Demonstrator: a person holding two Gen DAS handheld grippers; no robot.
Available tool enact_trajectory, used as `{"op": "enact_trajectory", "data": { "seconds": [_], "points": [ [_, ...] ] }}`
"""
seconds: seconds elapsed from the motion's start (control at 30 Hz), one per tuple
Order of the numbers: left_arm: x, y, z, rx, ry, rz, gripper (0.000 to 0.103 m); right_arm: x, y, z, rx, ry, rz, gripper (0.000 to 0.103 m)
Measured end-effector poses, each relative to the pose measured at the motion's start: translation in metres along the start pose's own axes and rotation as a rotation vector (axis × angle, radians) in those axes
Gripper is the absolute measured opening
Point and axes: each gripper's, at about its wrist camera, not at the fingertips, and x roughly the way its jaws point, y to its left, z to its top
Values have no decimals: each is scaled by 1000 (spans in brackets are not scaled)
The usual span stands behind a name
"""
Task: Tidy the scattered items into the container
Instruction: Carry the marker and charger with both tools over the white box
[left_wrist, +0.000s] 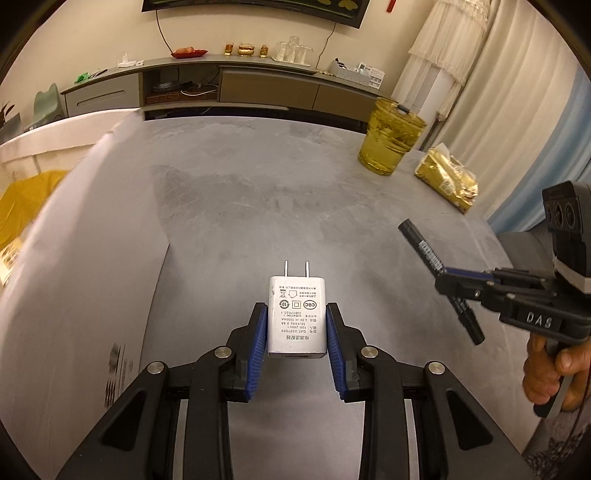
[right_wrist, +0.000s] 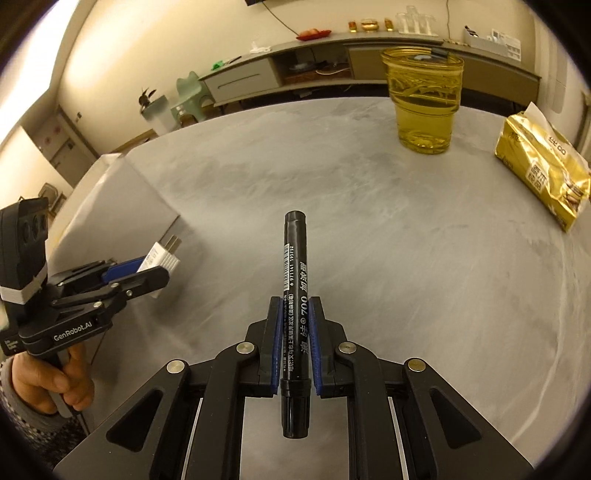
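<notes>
Two items are in hand at once, neither yet put away. The white charger (left_wrist: 297, 317) sits clamped between the blue pads of the left gripper (left_wrist: 297, 325), prongs pointing forward, lifted clear of the grey table (left_wrist: 258, 192). The black marker (right_wrist: 294, 314) is pinched lengthwise by the right gripper (right_wrist: 294, 332), its capped end toward the camera and its other end aimed ahead, also off the surface.

Just to the left of the charger rises the white wall of a box (left_wrist: 92, 221), which seems the likely container; something yellow (left_wrist: 26, 199) shows inside it, blurred. Whether that was put there as part of this tidying cannot be told.

Farther off, near the table's far right edge, stand a yellow transparent cup (right_wrist: 424, 96) with a small dark object resting at its rim, and beside it a gold tissue pack (right_wrist: 543, 166). No other loose items lie on the visible tabletop.

Judging by this, the picking up is finished for these two pieces and the dropping in remains; the charger is nearer the box than the marker.
</notes>
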Motion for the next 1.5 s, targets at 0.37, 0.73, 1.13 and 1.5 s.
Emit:
{"op": "enact_trajectory", "data": {
  "seconds": [0.37,0.73,1.13,1.5],
  "points": [
    [-58,-5,-26,-10,-49,-61,32,-34,57,-46,7,6,14,14],
    [-107,-3,-50,-16,-83,-114,32,-64,107,-82,58,-53,74,14],
    [-164,14,-75,-29,-143,-106,32,-76,152,-102,80,-82,146,14],
    [-204,37,-90,-60,-188,-115,32,-93,203,-102,18,-108,191,14]
  ]
}}
